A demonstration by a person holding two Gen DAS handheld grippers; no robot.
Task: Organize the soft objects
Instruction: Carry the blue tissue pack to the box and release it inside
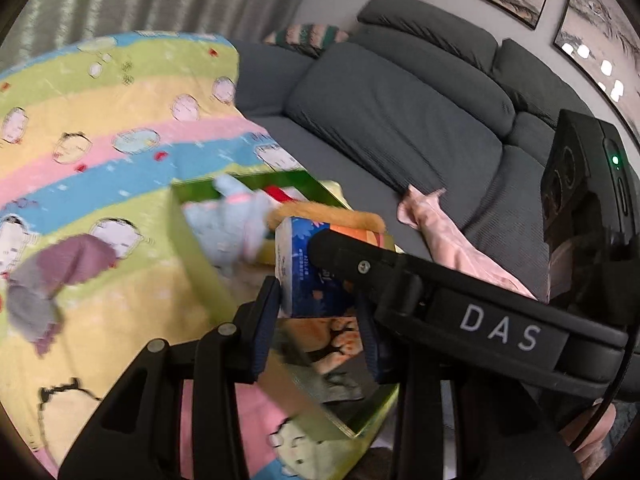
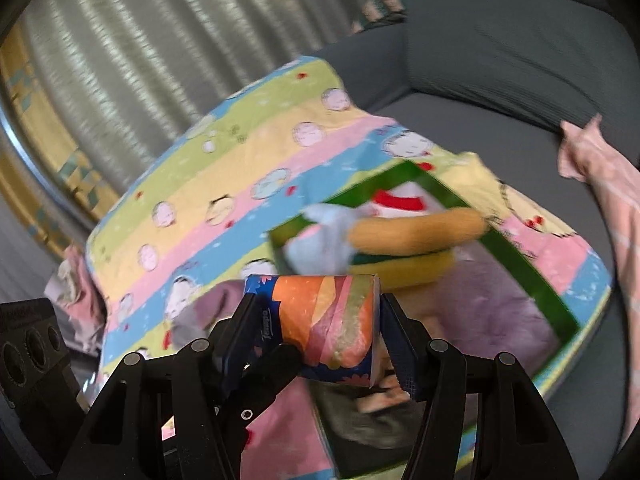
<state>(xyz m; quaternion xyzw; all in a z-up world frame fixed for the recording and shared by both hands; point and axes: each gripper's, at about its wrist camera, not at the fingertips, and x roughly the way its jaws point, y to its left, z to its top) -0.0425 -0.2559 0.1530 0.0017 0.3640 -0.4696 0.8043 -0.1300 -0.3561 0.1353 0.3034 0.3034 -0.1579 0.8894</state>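
Holding one tissue pack (image 2: 328,324) between both grippers, we have the right gripper (image 2: 320,332) clamped on its ends, while the left gripper (image 1: 316,308) pinches its narrow side, having just been narrowing onto it. We hover with the pack above the near edge of a green box (image 2: 532,276) that sits on a striped cartoon blanket (image 1: 100,128). Inside the box lie a pale blue plush toy (image 1: 236,216) and a yellow plush toy (image 2: 416,228). Beyond, a pink cloth (image 1: 452,240) lies on the grey sofa (image 1: 400,112).
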